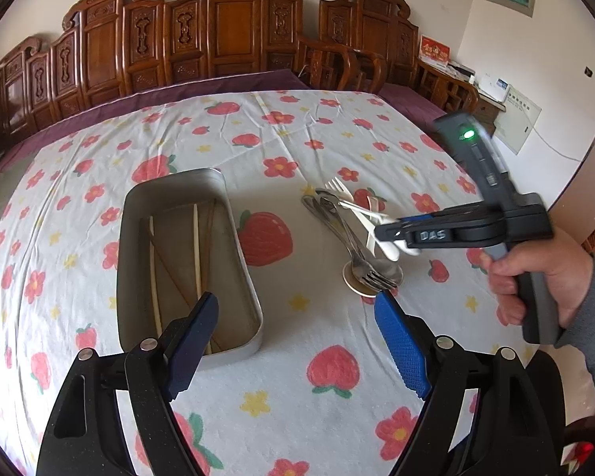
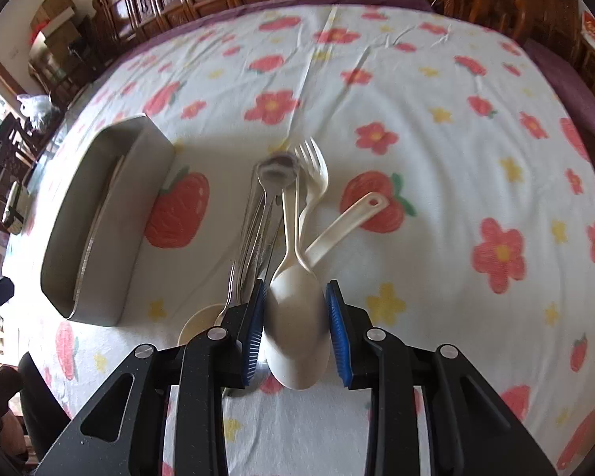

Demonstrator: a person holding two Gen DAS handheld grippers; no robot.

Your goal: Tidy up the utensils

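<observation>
Presently, left wrist view: my left gripper stands wide open and empty above the tablecloth; metal tray with chopsticks at 10 o'clock, utensil pile at 1 o'clock. Right wrist view: my right gripper clamps the white spoon by its bowl; white fork at 12 o'clock.
</observation>
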